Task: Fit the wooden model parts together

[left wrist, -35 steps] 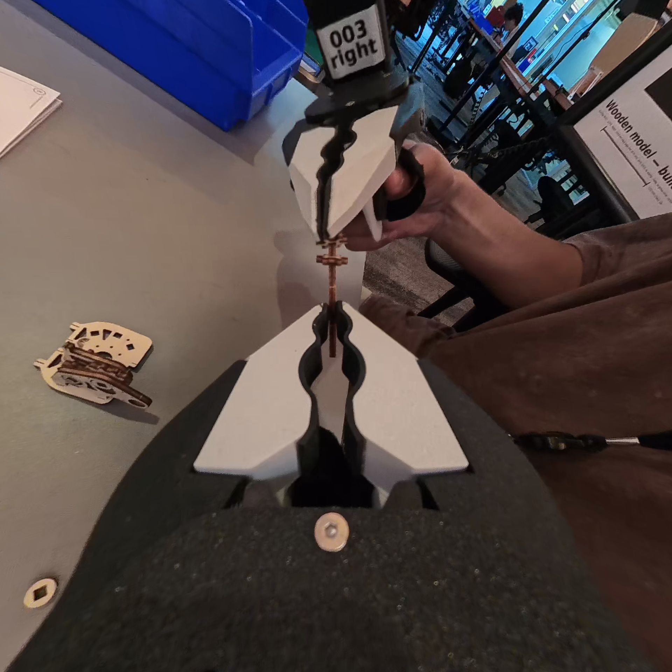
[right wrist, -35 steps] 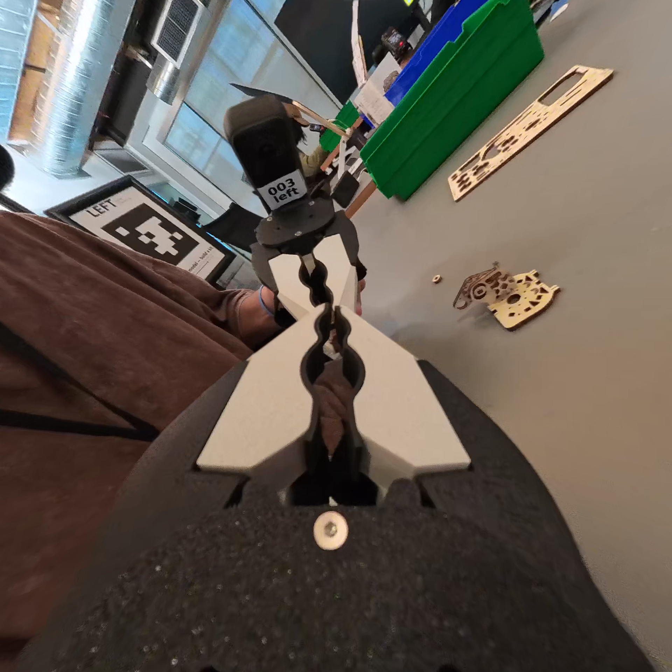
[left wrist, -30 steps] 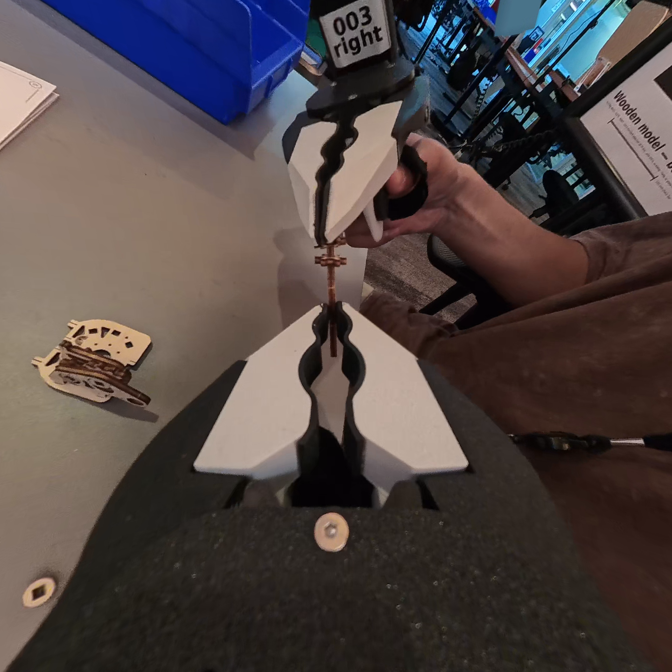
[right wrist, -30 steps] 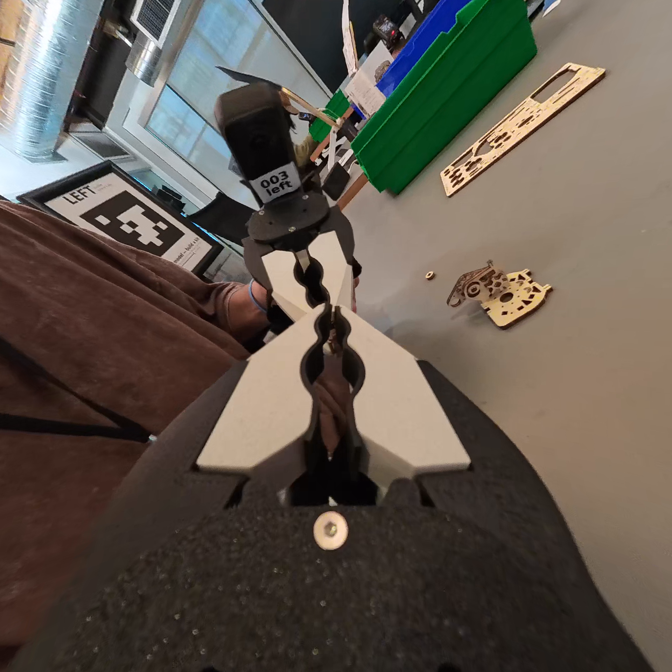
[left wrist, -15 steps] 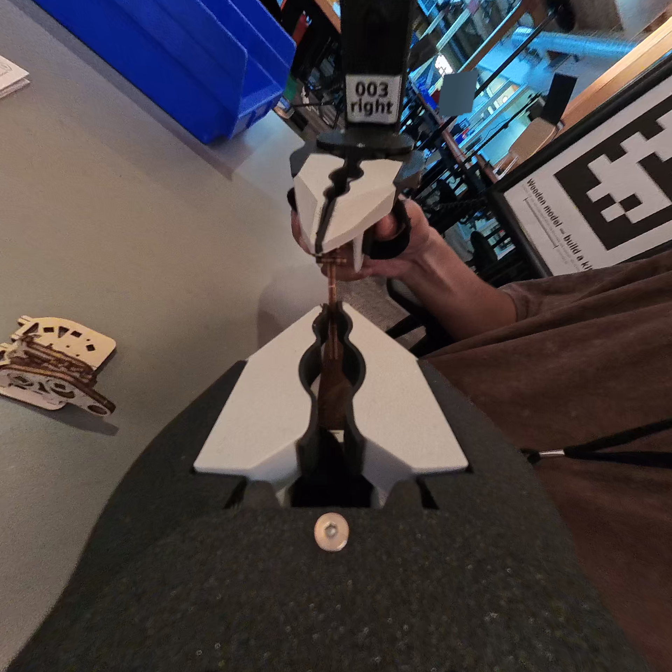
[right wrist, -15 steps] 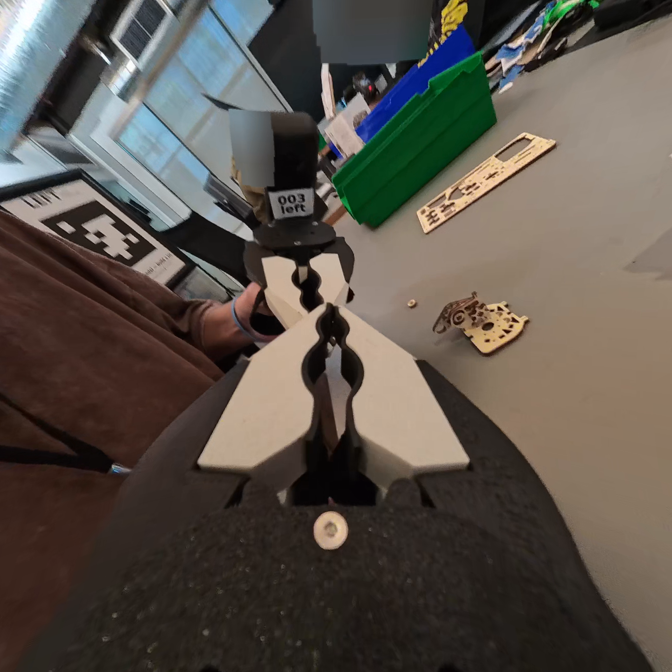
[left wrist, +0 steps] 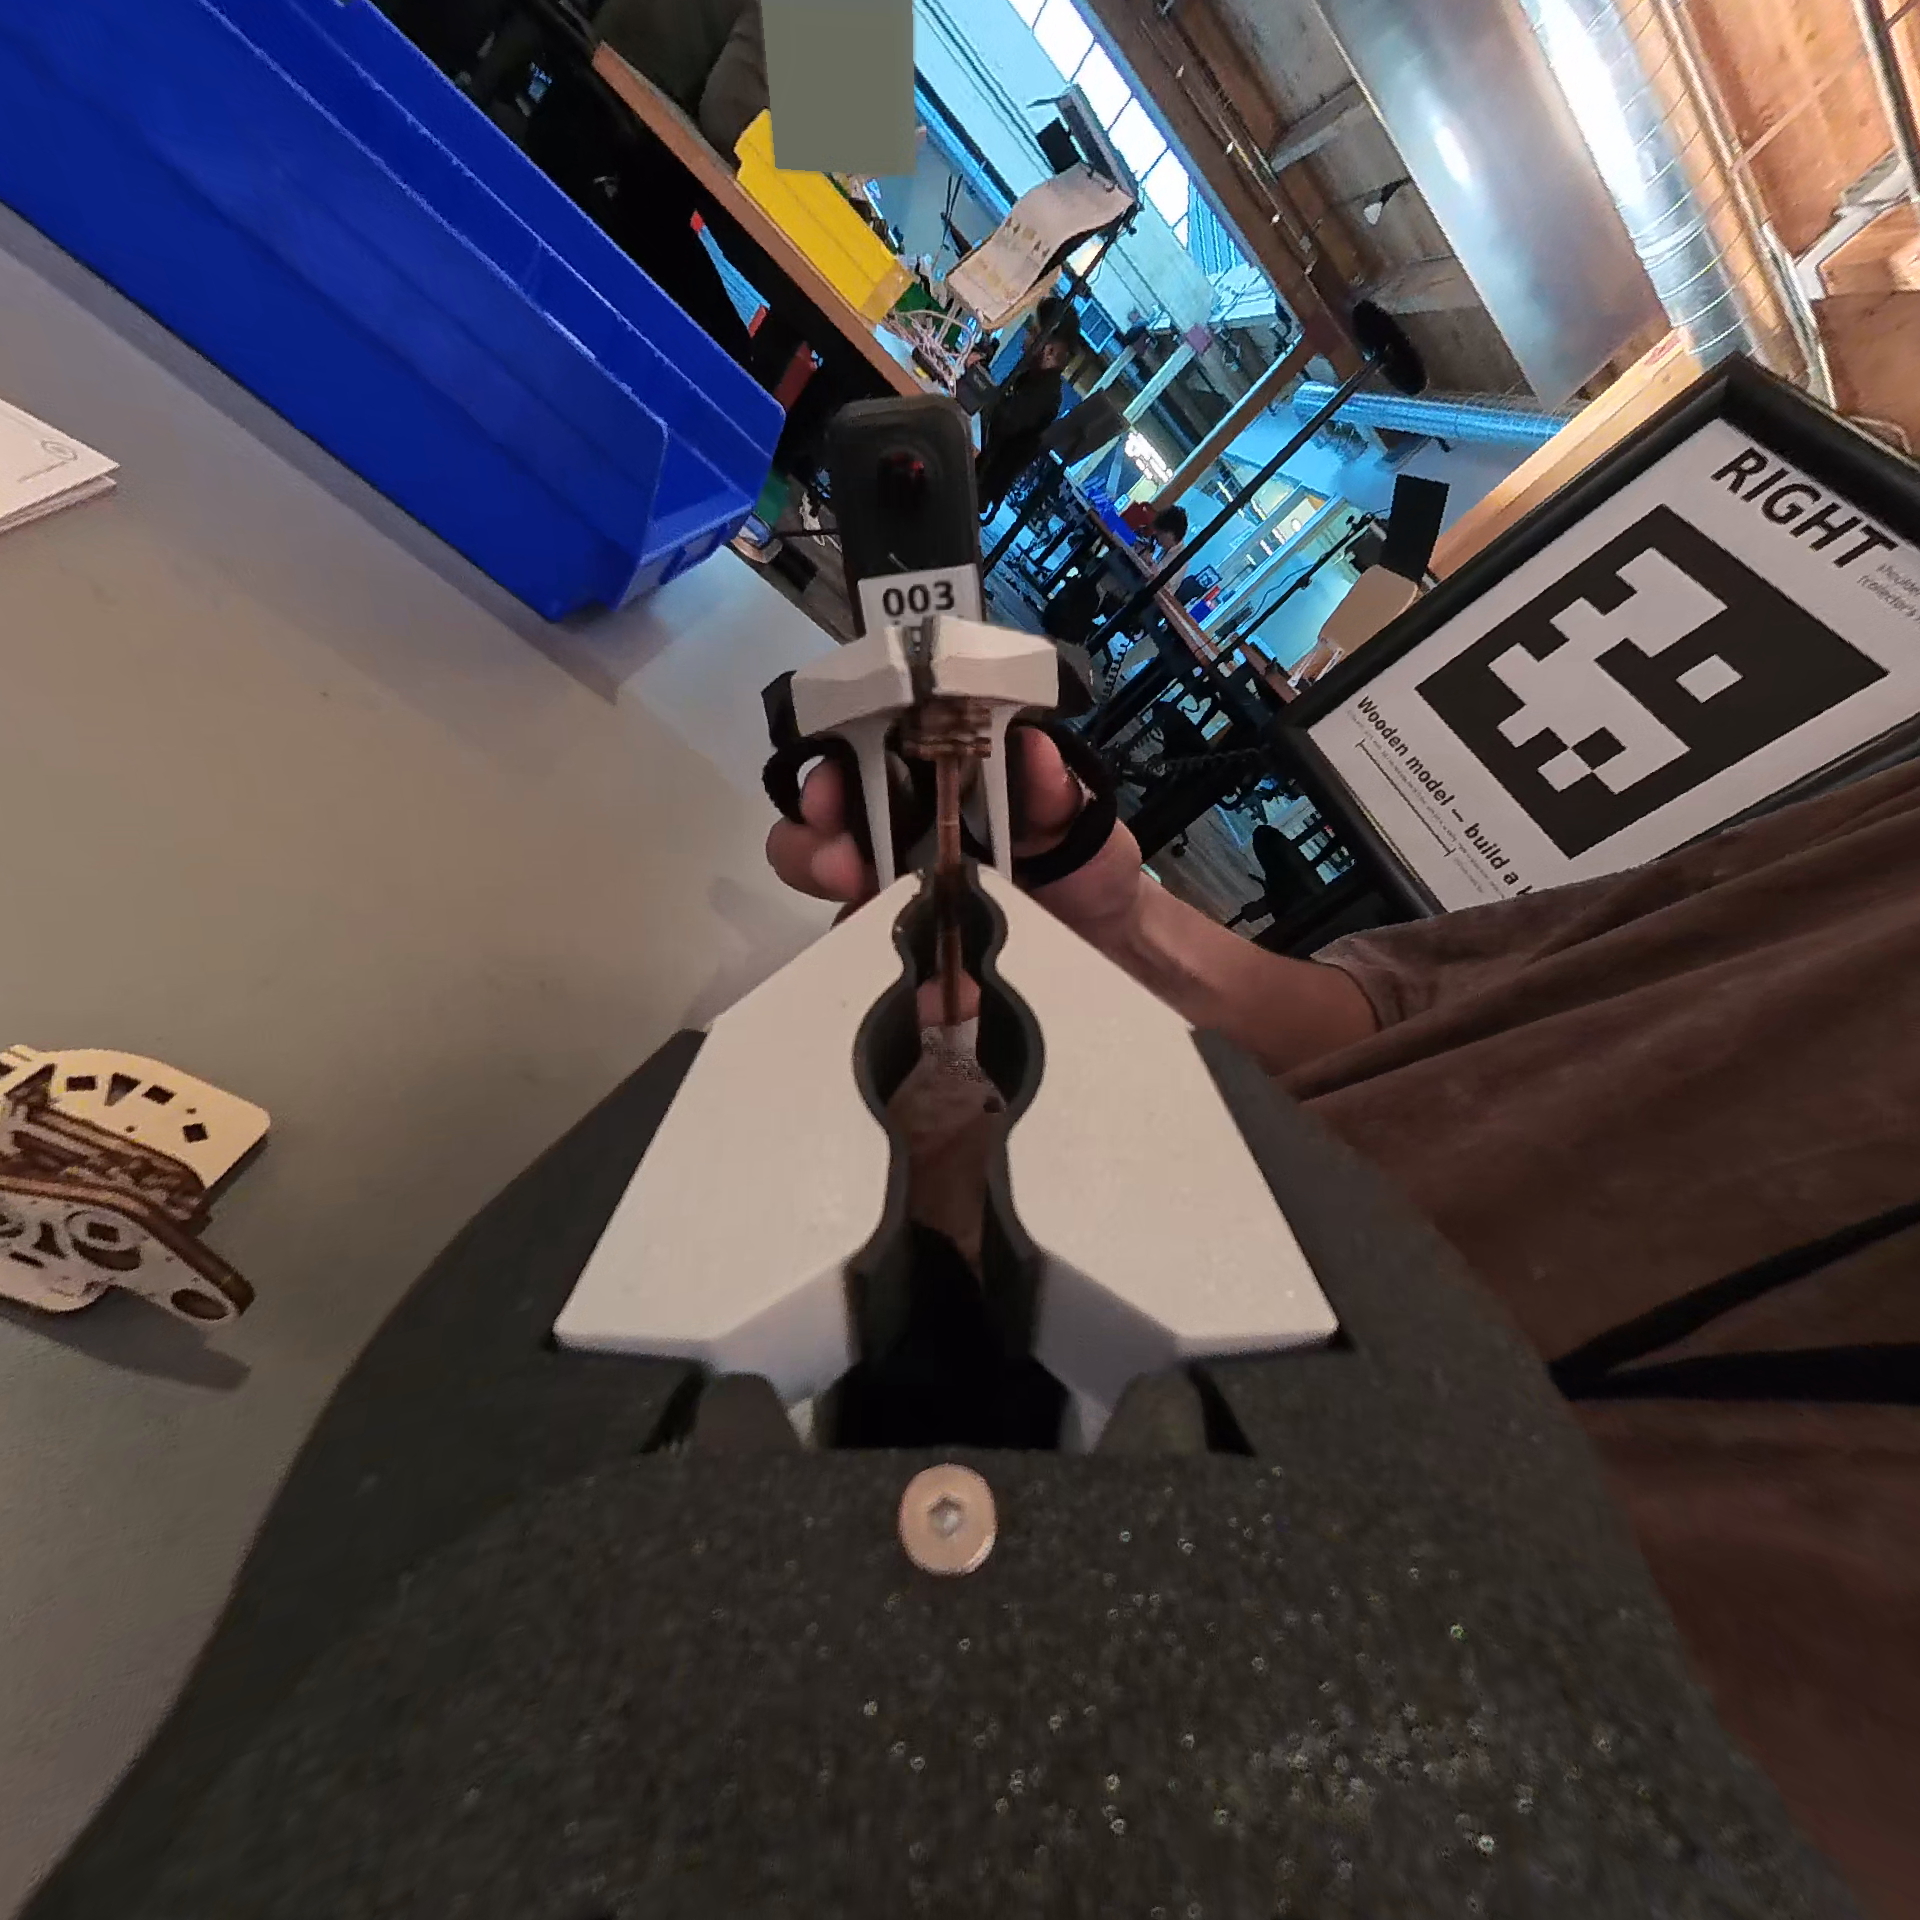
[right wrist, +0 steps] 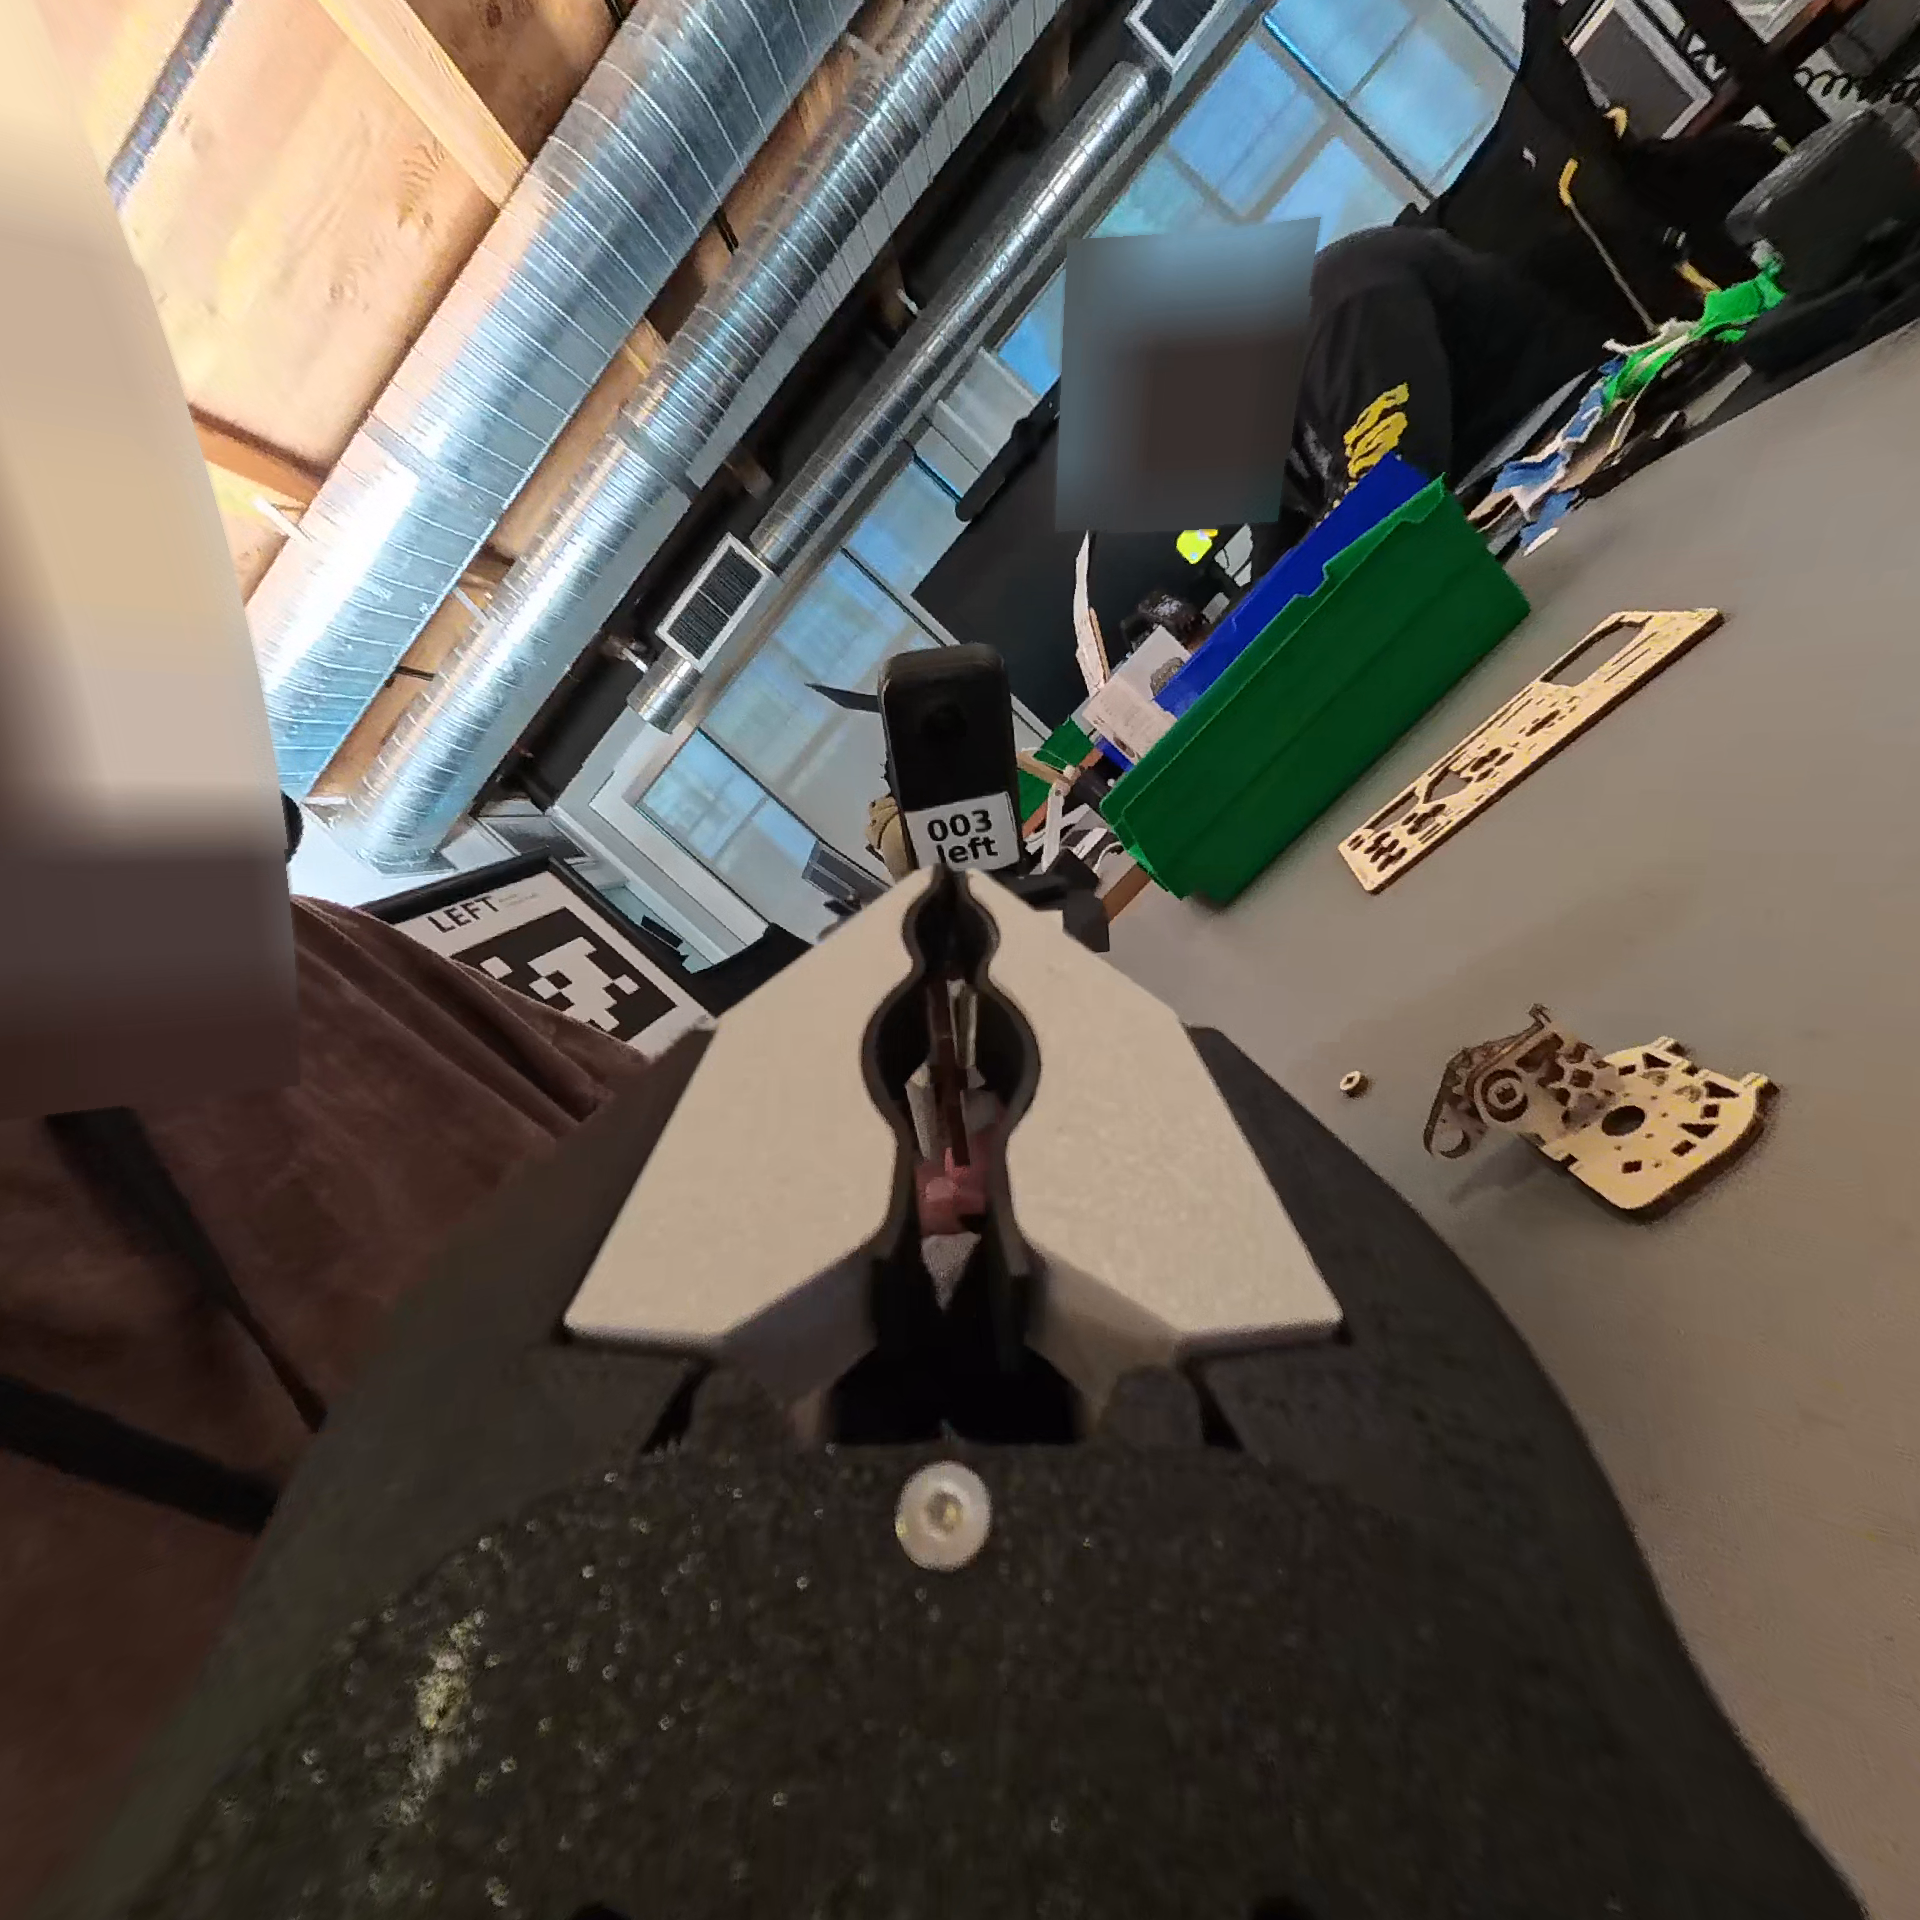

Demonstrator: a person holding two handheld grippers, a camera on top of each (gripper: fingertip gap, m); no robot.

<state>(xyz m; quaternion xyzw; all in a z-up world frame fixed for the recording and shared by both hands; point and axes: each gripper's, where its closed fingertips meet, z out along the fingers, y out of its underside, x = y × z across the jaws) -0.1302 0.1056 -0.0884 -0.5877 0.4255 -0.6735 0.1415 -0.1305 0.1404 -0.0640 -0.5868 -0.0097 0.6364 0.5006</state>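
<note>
A thin wooden axle [left wrist: 948, 821] with small cross pieces near its far end spans between my two grippers, above the grey table [left wrist: 364, 831]. My left gripper [left wrist: 948, 885] is shut on its near end. My right gripper [left wrist: 928, 686] faces it tip to tip and is shut on the far end. In the right wrist view my right gripper [right wrist: 951, 883] is shut, and the axle [right wrist: 948, 1039] shows as a dark strip between its fingers. The left gripper behind it is mostly hidden. A part-built wooden model [left wrist: 104, 1184] lies on the table, also in the right wrist view [right wrist: 1600, 1112].
A blue bin [left wrist: 364, 291] and a white paper [left wrist: 42, 468] are at the back left. A green bin [right wrist: 1320, 717], a cut-out wooden sheet [right wrist: 1527, 748] and a small wooden ring [right wrist: 1353, 1083] lie on the table. The person's brown sleeve [left wrist: 1558, 1091] is close by. The tips of both grippers are at nearly the same place.
Both grippers have tilted upward and drawn closer together, tip to tip. The axle stays held between them, with less of it showing. The model on the table has not moved.
</note>
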